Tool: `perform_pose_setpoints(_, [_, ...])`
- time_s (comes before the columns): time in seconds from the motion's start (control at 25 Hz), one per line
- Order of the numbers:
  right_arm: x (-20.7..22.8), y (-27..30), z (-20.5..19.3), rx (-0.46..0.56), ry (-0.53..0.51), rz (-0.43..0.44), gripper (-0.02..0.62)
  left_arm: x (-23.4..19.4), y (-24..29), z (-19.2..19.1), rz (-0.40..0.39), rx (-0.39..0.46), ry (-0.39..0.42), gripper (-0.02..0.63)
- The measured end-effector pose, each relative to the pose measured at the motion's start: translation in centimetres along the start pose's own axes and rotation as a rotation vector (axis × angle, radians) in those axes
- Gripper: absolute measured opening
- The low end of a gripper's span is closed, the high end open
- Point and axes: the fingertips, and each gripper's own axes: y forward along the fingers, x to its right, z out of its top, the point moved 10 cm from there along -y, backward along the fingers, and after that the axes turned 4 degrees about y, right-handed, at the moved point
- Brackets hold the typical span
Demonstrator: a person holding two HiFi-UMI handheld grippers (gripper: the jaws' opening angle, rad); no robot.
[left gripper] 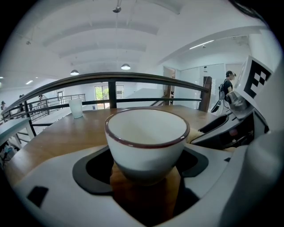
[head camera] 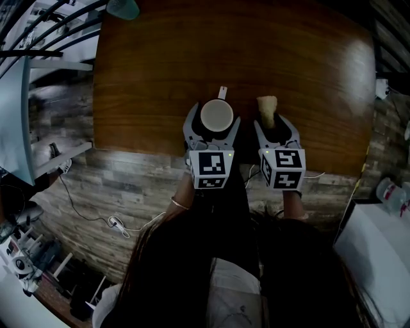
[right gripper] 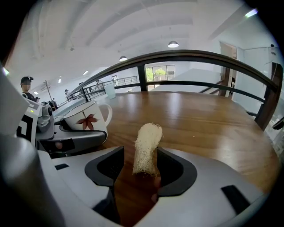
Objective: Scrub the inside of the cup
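Cup [head camera: 216, 115] stands upright on the wooden desk [head camera: 288, 57], near its near edge and left of centre, with its handle pointing to the far side. The left tongs [head camera: 214, 125] are spread wide around it. The left gripper view shows the cup between the two dark pads with a gap on each side, so nothing presses on it. From that view the cup looks plain white with a dark red rim, and its inside is bare. The handle is hidden there.

The right gripper view shows what the others miss: a red leaf motif on the cup's side and the handle curving off to its right.

Just right of the cup, a pale loofah scrubber [head camera: 267, 110] stands on end on the desk. The right tongs [head camera: 274, 128] are also wide, and the right gripper view shows the loofah between the pads, clear of the left pad and close against the right one. Whether it touches that pad I cannot tell.

A pale tumbler [head camera: 123, 8] stands at the far left edge of the desk. Only the gripper views show the dark railing [left gripper: 133, 77] behind the desk and a person [left gripper: 227, 86] standing farther back.
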Motion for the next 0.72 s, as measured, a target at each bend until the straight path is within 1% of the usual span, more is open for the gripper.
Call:
perform_pose_setpoints(0.36, [-0.5,0.7,0.3,-0.03,-0.029,-0.016,0.232,0.0,1.0,0.4,0.012,-0.015,-0.014,0.413])
perform_pose_setpoints(0.56, [-0.5,0.9,0.2,-0.048,-0.058,-0.045,0.23,0.1,1.2,0.5,0.038,-0.02,-0.024,0.413])
perform_pose_setpoints(0.72, [-0.9,0.9,0.3,-0.058,-0.055,-0.049,0.229,0.2,1.3,0.6,0.054,-0.023,-0.033,0.413])
